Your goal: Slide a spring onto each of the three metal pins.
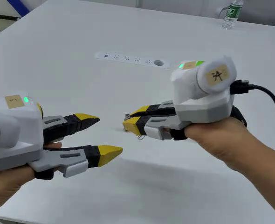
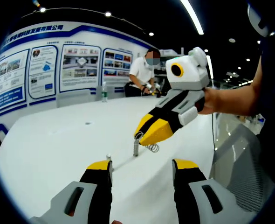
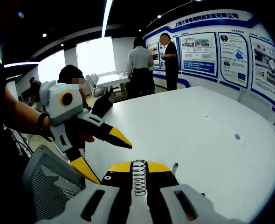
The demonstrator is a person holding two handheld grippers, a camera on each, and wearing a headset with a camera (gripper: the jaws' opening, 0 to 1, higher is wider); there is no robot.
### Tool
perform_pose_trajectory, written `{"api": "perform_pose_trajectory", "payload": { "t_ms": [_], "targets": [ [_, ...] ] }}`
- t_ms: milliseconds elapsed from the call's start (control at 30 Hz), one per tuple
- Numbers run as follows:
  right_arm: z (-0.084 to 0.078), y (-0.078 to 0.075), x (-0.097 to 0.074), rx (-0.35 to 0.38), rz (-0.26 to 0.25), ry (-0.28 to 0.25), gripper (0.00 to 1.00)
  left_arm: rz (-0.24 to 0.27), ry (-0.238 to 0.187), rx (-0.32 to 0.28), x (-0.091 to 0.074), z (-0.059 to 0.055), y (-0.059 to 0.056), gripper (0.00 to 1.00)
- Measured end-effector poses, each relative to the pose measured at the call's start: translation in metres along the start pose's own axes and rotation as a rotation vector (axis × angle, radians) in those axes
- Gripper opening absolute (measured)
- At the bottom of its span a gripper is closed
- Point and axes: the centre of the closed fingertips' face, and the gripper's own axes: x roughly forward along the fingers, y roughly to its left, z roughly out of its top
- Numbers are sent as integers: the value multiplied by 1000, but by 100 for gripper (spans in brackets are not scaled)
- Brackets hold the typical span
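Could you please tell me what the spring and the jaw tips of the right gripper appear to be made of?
The spring looks like thin bare steel wire: grey coils with small glints. Fingertips of the right gripper: probably moulded plastic or rubber, matte yellow over black.

Bright, even overhead light washes the white surface in the head view, leaving only soft, pale shadows under the left tongs and the right tongs; the whole frame is slightly hazy. Both gripper views bend strongly toward their edges, curving the wall posters. There the ceiling is dark, cut by glaring light strips, and a window is blown out. The spring reads sharp; distant people blur.
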Motion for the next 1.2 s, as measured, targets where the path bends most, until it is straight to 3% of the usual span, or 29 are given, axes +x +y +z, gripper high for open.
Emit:
{"api": "perform_pose_trajectory", "payload": {
  "t_ms": [233,533,667,967,1200],
  "targets": [
    [24,10,-10,45,17,-95,12,-48,-36,-1,17,20,-13,49],
    [33,19,-9,38,30,-130,12,-62,-89,-48,21,36,-16,39],
    [34,21,-8,34,37,-133,12,-59,-93,-49,20,37,-14,31],
    [36,23,-9,26,37,-139,12,-51,-88,11,16,34,-13,13],
    [36,23,-13,4,32,-129,12,-47,-88,36,16,34,-11,12]
  ]
}}
